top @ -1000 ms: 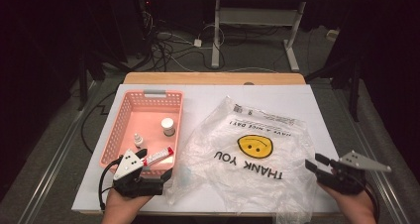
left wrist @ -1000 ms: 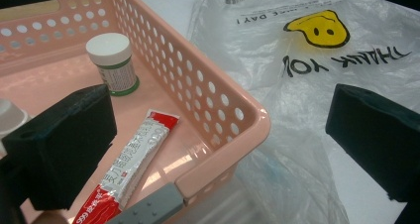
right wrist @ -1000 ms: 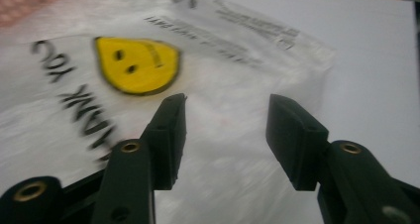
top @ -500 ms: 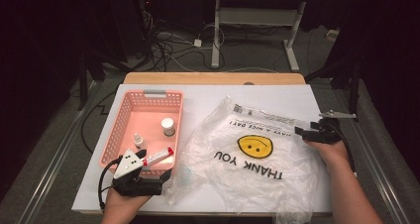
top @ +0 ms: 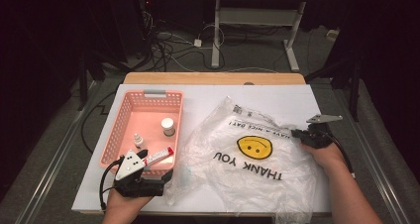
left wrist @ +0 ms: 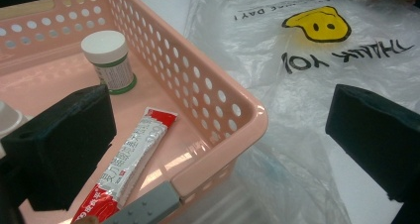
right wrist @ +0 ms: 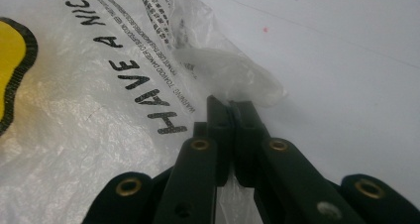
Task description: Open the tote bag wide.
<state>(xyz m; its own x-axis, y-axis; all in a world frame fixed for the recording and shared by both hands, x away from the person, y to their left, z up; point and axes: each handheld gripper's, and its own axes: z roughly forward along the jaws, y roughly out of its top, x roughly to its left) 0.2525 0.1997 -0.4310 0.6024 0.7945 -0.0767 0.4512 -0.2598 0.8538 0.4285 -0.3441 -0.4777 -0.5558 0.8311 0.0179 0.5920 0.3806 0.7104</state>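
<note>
A clear plastic bag [top: 247,169] with a yellow smiley and "THANK YOU" print lies crumpled on the white table. My right gripper [top: 303,134] sits at the bag's right edge. Its jaws have just been closing and now stand shut, with a fold of the bag [right wrist: 124,85] pinched at the right gripper [right wrist: 230,105] tips. My left gripper [top: 153,173] rests at the near right corner of a pink basket [top: 113,135]. The left gripper [left wrist: 218,144] stands wide open, one pad [left wrist: 64,144] inside the basket [left wrist: 213,95], the other over the bag [left wrist: 297,85].
In the basket lie a white-capped bottle [top: 168,126], a small dropper bottle [top: 139,140] and a red and silver tube [top: 157,157]. The white table top [top: 277,97] ends close on the right; a wooden strip [top: 213,78] runs along its far edge.
My right hand moved from the table's near right corner forward and left to the bag's right edge, and its jaws shut on the plastic. My left hand stayed put.
</note>
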